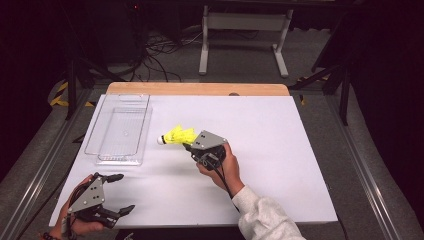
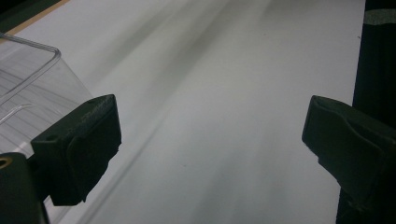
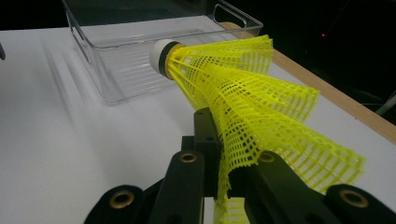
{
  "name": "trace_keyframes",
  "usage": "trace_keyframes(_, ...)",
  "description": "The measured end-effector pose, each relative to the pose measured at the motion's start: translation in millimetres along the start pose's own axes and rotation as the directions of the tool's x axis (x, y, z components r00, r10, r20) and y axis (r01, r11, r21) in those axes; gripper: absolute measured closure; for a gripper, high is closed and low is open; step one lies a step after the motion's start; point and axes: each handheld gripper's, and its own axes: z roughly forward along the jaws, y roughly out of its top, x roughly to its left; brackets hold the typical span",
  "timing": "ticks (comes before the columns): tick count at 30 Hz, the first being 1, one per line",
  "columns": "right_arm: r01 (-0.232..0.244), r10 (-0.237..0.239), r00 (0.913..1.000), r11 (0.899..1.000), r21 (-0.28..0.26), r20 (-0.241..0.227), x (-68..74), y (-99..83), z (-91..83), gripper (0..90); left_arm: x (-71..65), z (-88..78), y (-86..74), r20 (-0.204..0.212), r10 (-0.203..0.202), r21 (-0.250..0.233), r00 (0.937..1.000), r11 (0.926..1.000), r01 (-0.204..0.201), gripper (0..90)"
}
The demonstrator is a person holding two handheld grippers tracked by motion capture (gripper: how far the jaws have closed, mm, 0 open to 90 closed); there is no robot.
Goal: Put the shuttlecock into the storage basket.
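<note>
Jaws of the right gripper [image 3: 224,172] are closed on the yellow mesh skirt of a shuttlecock [image 3: 243,88], pinching the plastic netting flat between them so that the skirt folds and fans out to either side. The white cork tip, ringed by a dark band, points away from the gripper toward the clear plastic tray [image 3: 88,42] that lies beyond it. In the high view the right gripper [image 1: 189,146] sits near the middle of the white table [image 1: 280,150], held by the person's right hand [image 1: 222,167], whose pale sleeve comes in from the bottom edge. The shuttlecock [image 1: 177,136] sticks out to the left of the gripper, its cork end toward the tray [image 1: 107,156] and still short of the tray's near wall; whether it is raised off the tabletop or brushing it cannot be told.

The left gripper [image 1: 121,192] is near the table's front left corner, held in the person's left hand [image 1: 75,225]. Its jaws stand wide apart with nothing between them. In the left gripper view the left gripper [image 2: 210,135] looks along the bare white surface, and a corner of the transparent tray [image 2: 28,79] shows just behind one of its jaws.

A wooden strip [image 1: 200,89] borders the table's far edge.
</note>
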Motion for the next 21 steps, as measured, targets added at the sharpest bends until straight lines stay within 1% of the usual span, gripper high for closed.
trace_keyframes(9,-0.002,0.002,1.0,1.0,-0.009,-0.003,-0.4,5.1,2.1,88.0,-0.2,-0.2,0.0,0.001,-0.001,-0.001,1.0,1.0,0.001,5.7)
trace_keyframes(19,0.011,-0.011,0.9999,1.0,-0.009,-0.009,0.7,15.5,8.7,88.0,-0.1,-0.9,0.3,-0.003,-0.003,-0.009,1.0,1.0,0.003,5.6)
trace_keyframes(21,0.013,-0.013,0.9999,1.0,-0.011,-0.009,0.5,18.6,10.8,88.0,0.5,-1.7,0.4,-0.004,0.003,-0.012,1.0,0.9999,-0.003,5.7)
